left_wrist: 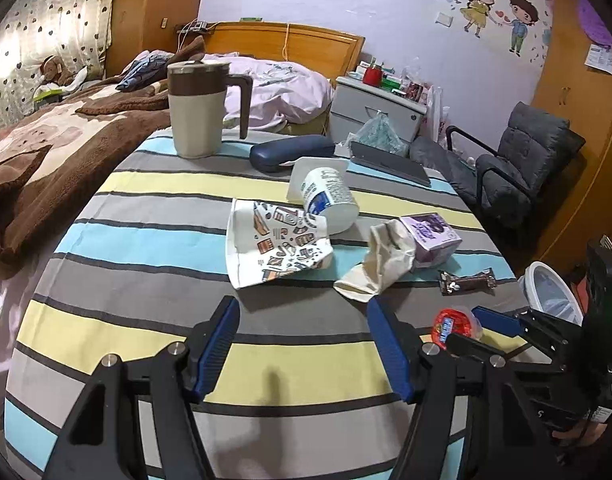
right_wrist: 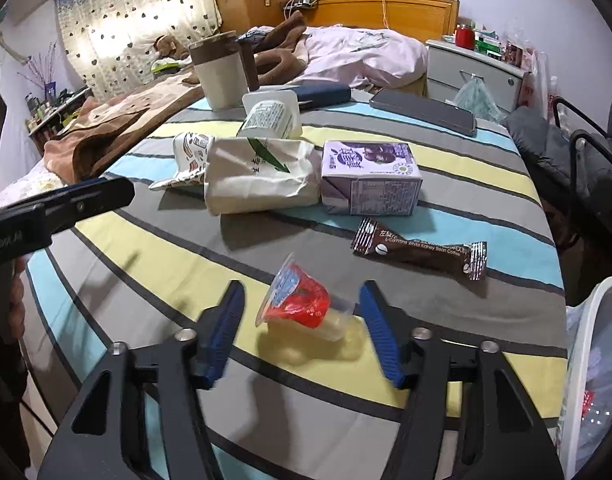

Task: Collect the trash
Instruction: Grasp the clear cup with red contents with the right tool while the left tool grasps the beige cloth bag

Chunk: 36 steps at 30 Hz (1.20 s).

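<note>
A small jelly cup (right_wrist: 301, 306) with a red label lies on its side on the striped tablecloth (right_wrist: 145, 248). My right gripper (right_wrist: 301, 320) straddles it, and a thin gap shows between each blue pad and the cup, so it is open. My left gripper (left_wrist: 306, 344) hovers open over bare cloth with nothing between its fingers. Beyond it lie a crumpled printed paper cup (left_wrist: 273, 244), a white yogurt tub (left_wrist: 330, 196), a cream paper bag (left_wrist: 382, 256), a purple carton (left_wrist: 430, 236) and a brown coffee sachet (left_wrist: 466, 280). The left wrist view also shows the jelly cup (left_wrist: 446, 326).
A white bin (right_wrist: 594, 360) with a plastic liner stands off the table's right edge. At the far side stand a beige mug (left_wrist: 193, 112), a dark blue glasses case (left_wrist: 289, 152) and a grey tablet (left_wrist: 390, 164). A bed lies behind; a grey chair (left_wrist: 526, 160) is to the right.
</note>
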Each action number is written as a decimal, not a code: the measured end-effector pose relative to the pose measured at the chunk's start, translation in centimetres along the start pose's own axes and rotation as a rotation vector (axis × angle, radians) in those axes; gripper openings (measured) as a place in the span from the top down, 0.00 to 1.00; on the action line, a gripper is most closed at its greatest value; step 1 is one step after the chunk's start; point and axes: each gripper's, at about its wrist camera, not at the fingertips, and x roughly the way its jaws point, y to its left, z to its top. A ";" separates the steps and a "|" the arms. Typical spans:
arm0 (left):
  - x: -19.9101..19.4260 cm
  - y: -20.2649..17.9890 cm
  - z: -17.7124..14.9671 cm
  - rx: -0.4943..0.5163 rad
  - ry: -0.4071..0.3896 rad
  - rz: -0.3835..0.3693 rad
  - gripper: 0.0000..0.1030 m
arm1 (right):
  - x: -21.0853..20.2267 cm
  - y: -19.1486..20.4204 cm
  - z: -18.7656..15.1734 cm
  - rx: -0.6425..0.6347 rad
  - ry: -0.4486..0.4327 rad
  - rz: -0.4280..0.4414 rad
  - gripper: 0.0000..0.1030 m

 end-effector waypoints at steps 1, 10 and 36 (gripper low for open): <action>0.1 0.1 0.0 -0.001 0.002 -0.001 0.34 | 0.1 -0.1 0.0 0.008 0.003 0.002 0.49; 1.1 -0.3 0.5 0.019 0.022 -0.036 0.34 | -0.3 -0.9 -0.1 0.043 -0.012 -0.004 0.50; 9.3 -5.8 3.3 0.126 0.117 -0.156 0.34 | -1.9 -4.3 -0.2 0.130 -0.064 -0.033 0.50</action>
